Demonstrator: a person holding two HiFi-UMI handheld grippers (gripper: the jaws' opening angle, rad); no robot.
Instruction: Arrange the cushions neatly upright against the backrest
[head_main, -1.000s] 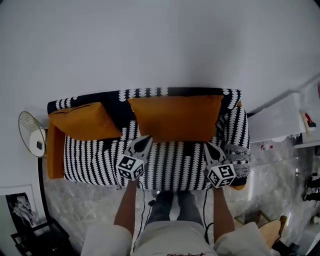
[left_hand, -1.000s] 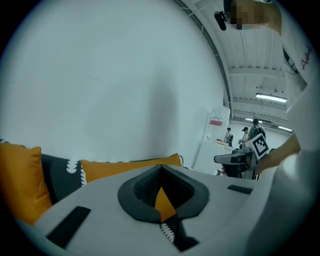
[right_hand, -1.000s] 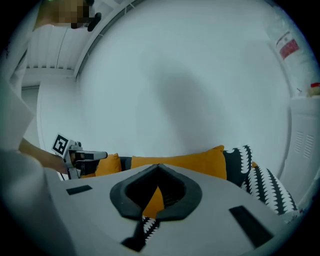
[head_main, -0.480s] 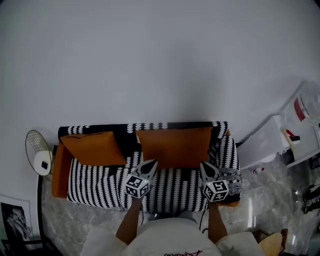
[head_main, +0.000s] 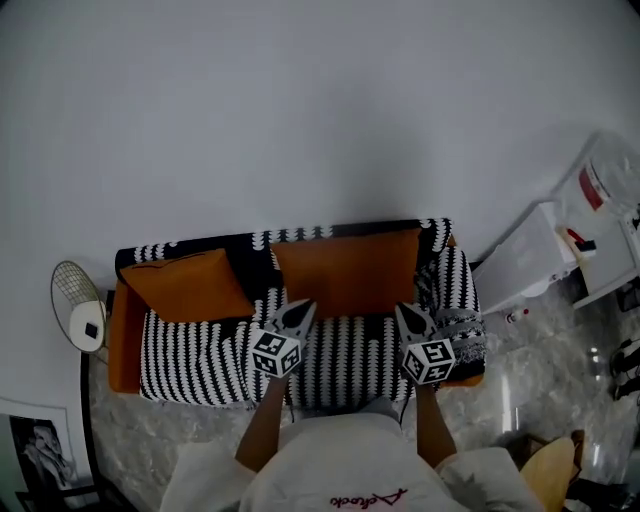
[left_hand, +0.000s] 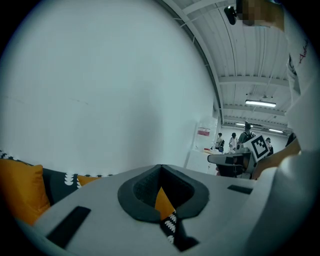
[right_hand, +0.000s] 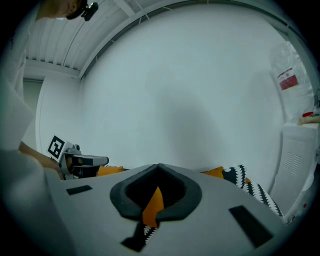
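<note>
We see a sofa (head_main: 200, 352) with a black-and-white cover standing against a white wall (head_main: 300, 120). Two orange cushions rest on it.

1. The large cushion (head_main: 345, 272) stands at centre-right, its back against the backrest (head_main: 258, 241).
2. The small cushion (head_main: 188, 285) sits at the left end, leaning into the corner of backrest and armrest, well apart from the large one.
3. The left hand-held gripper (head_main: 301, 308) hangs over the seat in front of the large cushion's left edge. Its jaws are pressed together with nothing between them.
4. The right hand-held gripper (head_main: 402, 311) hangs over the seat in front of that cushion's right edge. Its jaws are likewise pressed together and empty.
5. Neither hand-held gripper touches a cushion.

A round fan (head_main: 80, 306) stands on the floor just beside the sofa's left end.
</note>
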